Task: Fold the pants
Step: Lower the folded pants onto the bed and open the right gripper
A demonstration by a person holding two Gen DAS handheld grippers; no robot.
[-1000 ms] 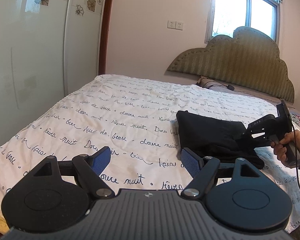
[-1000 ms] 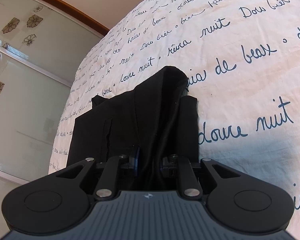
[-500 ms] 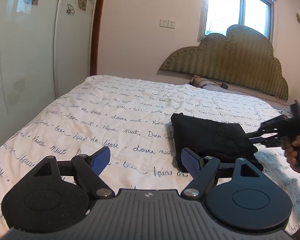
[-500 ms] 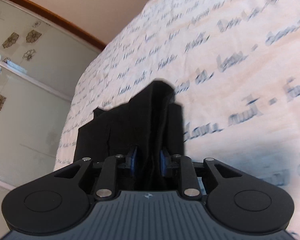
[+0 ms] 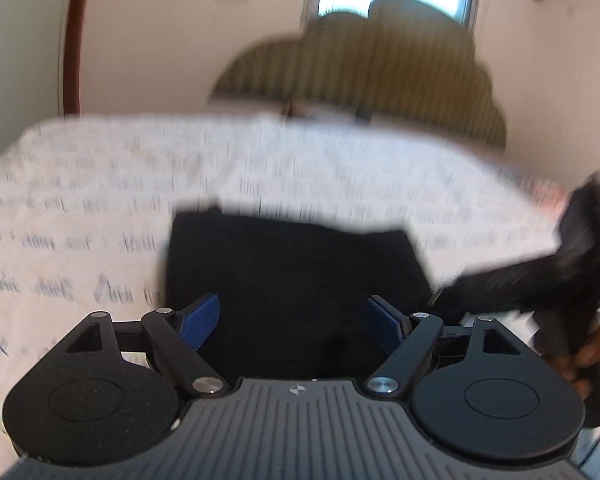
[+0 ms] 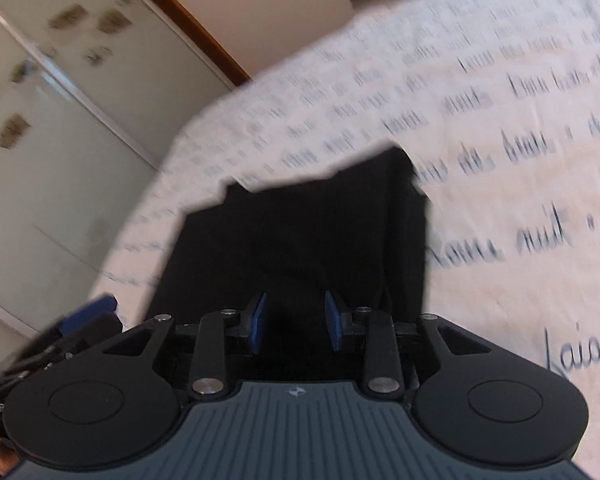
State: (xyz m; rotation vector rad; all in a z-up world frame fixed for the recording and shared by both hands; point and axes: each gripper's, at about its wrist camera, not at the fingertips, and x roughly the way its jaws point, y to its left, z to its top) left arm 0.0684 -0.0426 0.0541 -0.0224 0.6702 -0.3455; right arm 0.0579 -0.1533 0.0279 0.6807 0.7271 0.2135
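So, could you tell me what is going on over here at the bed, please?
A person is folding black pants on a bed sheet printed with handwriting, working a pair of tongs in each hand. The pants lie as a compact folded bundle. The right tongs are opening, with a ridge of the fabric between the pads but no longer pinched. The left tongs stand wide open over the bundle's near edge, holding nothing.

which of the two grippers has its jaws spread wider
The left gripper: its blue pads stand far apart above the folded black pants. The right gripper shows a narrower, opening gap.
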